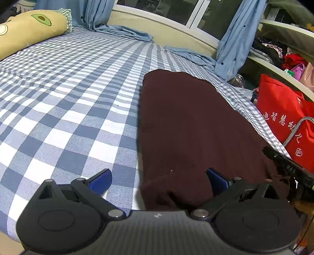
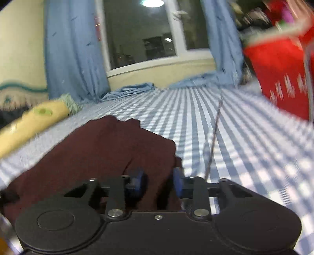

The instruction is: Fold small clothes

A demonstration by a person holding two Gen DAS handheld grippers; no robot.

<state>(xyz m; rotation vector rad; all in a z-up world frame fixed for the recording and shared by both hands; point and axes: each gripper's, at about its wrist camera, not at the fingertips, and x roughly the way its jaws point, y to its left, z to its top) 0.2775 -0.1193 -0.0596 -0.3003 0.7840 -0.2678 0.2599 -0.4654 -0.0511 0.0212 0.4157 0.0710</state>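
- The dark maroon garment (image 1: 188,125) lies flat on the bed (image 1: 64,109), on its blue-and-white checked sheet, toward the bed's right side in the left wrist view.
- The left tool (image 1: 158,181) hangs low over the garment's near edge with its jaws spread wide; its right blue pad (image 1: 216,181) is above the cloth, its left pad above bare sheet, and nothing is pinched.
- The right tool (image 2: 159,181) has its blue pads (image 2: 177,181) drawn in close around a raised bunch of the maroon garment (image 2: 102,155); cloth fills the gap, so it reads as grasping the garment. The picture is smeared with motion blur.
- A thin dark line (image 2: 214,135) runs across the sheet just right of the lifted cloth; what it is cannot be told.
- A yellow bolster pillow with an avocado print (image 1: 29,29) lies along the far left of the bed, well apart from the garment.
- Blue curtains (image 1: 233,41) hang at the window (image 1: 176,9), their hems pooled on the sheet beyond the garment's far end.
- A red bag with white characters (image 1: 282,115) stands just beside the bed's right edge, near the garment.
- A shelf of mixed clothes and small items (image 1: 274,51) sits behind the bag.
- A black piece of equipment (image 1: 288,166) juts in at the right, touching the garment's near right corner.
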